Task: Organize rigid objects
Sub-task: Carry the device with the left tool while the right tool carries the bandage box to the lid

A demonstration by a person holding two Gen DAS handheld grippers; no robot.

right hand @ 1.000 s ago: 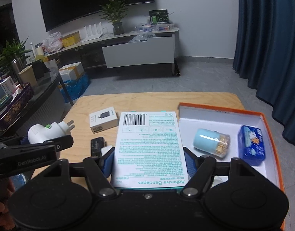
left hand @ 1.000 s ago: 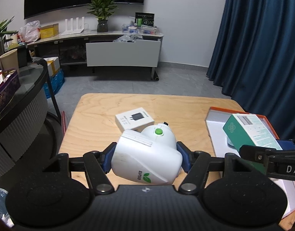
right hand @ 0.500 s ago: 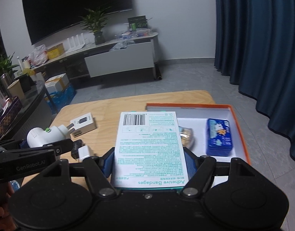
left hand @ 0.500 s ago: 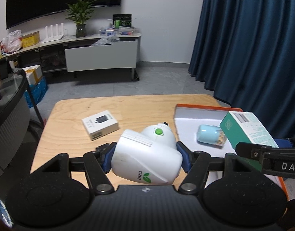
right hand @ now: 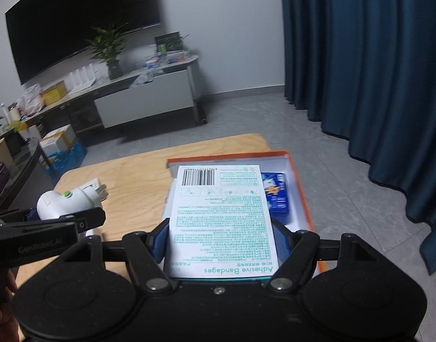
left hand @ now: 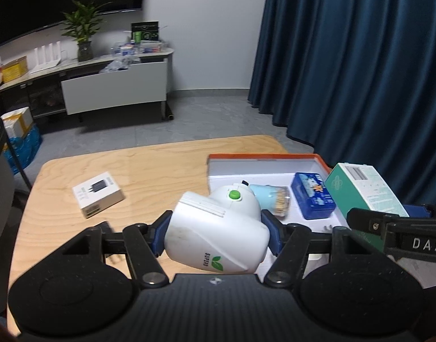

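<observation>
My left gripper [left hand: 215, 235] is shut on a white plug-in device [left hand: 218, 228] with a green button, held above the wooden table [left hand: 146, 165] beside the tray's left edge. My right gripper [right hand: 222, 242] is shut on a teal and white adhesive bandages box [right hand: 220, 213], held over the orange-rimmed white tray [right hand: 300, 193]. In the tray lie a blue box [left hand: 313, 196] and a light blue toothpick jar [left hand: 272, 196]. The bandages box hides the jar in the right wrist view. A white charger box [left hand: 98, 193] lies on the table at the left.
A small black object [left hand: 107, 225] lies half hidden behind my left finger. A dark blue curtain [left hand: 360, 71] hangs to the right of the table. A low cabinet [left hand: 112, 85] with a plant stands across the grey floor. A glass side table [right hand: 15, 165] stands at the left.
Both grippers have swung right with their loads. The tray has come from the right edge to in front of both, and the charger box has slid left in view. Neither grip has changed.
</observation>
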